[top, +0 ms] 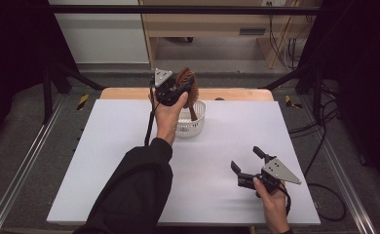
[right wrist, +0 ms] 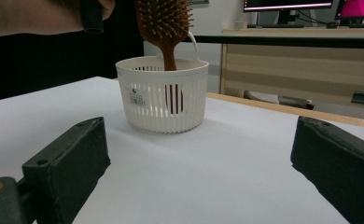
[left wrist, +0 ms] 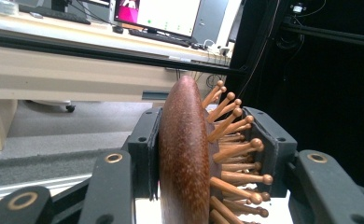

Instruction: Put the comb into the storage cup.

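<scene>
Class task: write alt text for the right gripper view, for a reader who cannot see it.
A wooden hairbrush stands handle-down in a white slatted basket on a white table. A hand above holds its bristled head. The right tool, jaws open with nothing between them, frames the foreground.

My left gripper [top: 178, 90] hangs over the far middle of the table [top: 105, 161], directly above the basket [top: 193, 127], with the hairbrush [top: 188, 85] clamped between its jaws. The brush stands upright, head up, its handle reaching down inside the basket (whether it touches the bottom I cannot tell). My right gripper [top: 246, 161] sits well apart, near the table's front right corner, jaws spread wide with nothing between them, facing the basket across bare tabletop. A desk [right wrist: 301, 51] stands beyond the table's far edge.
</scene>
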{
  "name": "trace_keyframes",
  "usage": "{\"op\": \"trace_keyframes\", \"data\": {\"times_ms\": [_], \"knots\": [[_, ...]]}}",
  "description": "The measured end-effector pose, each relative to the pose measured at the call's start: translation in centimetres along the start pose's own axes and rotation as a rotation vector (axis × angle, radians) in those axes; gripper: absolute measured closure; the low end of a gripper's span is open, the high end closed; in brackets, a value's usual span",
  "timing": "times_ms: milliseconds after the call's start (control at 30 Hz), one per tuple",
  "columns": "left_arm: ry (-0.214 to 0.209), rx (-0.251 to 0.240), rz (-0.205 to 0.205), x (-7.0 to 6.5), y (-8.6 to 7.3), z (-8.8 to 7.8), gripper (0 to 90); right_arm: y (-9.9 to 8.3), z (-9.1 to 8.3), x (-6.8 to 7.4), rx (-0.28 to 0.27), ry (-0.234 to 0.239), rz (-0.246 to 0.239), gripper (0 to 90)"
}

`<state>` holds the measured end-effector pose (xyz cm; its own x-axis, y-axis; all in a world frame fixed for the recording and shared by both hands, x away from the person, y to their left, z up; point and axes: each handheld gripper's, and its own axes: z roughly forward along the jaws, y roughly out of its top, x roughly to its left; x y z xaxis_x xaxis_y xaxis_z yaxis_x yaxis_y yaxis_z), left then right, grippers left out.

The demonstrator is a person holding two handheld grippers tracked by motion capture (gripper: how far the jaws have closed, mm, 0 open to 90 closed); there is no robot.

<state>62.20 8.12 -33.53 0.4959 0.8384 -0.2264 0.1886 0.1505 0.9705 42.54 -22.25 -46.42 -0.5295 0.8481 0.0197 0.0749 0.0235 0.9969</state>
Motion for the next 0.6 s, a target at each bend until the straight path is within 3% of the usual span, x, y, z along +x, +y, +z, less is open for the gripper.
{"op": "trace_keyframes", "data": {"times_ms": [600], "knots": [[0.004, 0.004, -0.026, 0.62, -0.70, 0.31, 50.1, -0.14, 0.17, 0.06, 0.009, 0.009, 0.006, 4.3]]}}
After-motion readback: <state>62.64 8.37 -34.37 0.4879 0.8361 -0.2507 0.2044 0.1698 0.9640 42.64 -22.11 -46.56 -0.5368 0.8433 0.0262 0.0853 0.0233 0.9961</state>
